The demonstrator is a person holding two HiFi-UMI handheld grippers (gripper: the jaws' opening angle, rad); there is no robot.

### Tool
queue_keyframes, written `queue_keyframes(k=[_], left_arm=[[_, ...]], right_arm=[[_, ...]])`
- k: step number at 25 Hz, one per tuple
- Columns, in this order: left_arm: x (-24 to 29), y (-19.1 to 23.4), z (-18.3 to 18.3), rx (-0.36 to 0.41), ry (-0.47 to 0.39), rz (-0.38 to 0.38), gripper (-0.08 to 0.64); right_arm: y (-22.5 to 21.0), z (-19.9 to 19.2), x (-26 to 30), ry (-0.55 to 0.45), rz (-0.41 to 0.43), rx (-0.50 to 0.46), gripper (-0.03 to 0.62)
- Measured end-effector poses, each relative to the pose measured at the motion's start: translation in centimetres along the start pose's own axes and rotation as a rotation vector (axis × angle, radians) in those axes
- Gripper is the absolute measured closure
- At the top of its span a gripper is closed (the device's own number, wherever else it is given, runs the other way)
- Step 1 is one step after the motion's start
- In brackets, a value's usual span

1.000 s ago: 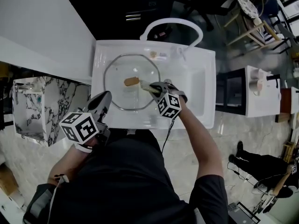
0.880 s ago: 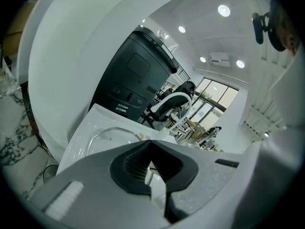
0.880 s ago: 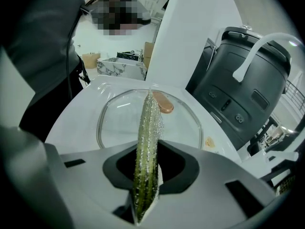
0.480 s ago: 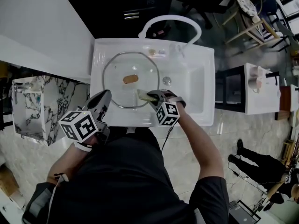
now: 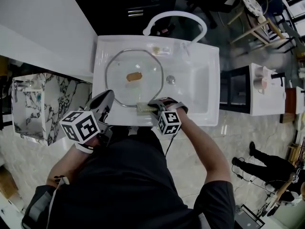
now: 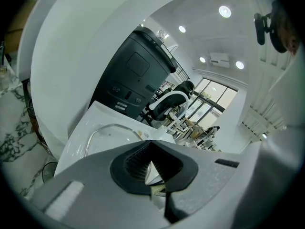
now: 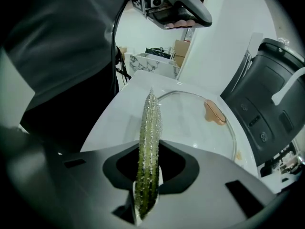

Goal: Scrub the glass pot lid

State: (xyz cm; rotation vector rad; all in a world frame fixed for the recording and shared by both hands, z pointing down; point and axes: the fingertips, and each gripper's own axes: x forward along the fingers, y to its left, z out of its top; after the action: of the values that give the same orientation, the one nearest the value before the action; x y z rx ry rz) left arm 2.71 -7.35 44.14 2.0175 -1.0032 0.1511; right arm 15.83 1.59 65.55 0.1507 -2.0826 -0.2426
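While the white sink [image 5: 209, 80] holds the glass pot lid [image 5: 119, 68] lying flat in its left half, the left claw [image 5: 106, 99] hangs clenched and empty over the sink's near rim, just beside the lid. The right claw [image 5: 153, 107] is clamped on a green-faced sponge [image 5: 142, 108], held on edge at the lid's near rim. The lid's tan handle [image 5: 134, 76] sits at its centre.

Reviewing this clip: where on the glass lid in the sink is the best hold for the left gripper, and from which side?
The tan handle at the centre of the lid, taken from above with the jaws across its narrow width. The lid lies flat in the sink, so its thin rim probably offers little to pinch, while the oblong handle seems raised.
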Motion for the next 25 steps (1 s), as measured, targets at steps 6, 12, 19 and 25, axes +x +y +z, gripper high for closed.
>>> queue_keyframes(k=[6,12,19,25], left_arm=[[-1.7,0.8,0.5,-0.015,-0.042,0.022,0.56],[-3.8,2.5,0.6,-0.048,-0.079,0.064,0.56],[-5.3,4.8,-0.1,-0.099,-0.093,0.1,0.56],[-4.2,4.2,-0.5,-0.09,-0.061,0.068,0.56]], right_arm=[[-5.7,2.3,-0.2,0.04,-0.139,-0.107,0.526],[-11.4,4.1,2.0,0.121,-0.297,-0.159,0.526],[-11.0,4.9,2.9,0.125,-0.326,-0.179,0.526],[-9.0,5.0,3.1,0.11,-0.308,-0.144,0.526]])
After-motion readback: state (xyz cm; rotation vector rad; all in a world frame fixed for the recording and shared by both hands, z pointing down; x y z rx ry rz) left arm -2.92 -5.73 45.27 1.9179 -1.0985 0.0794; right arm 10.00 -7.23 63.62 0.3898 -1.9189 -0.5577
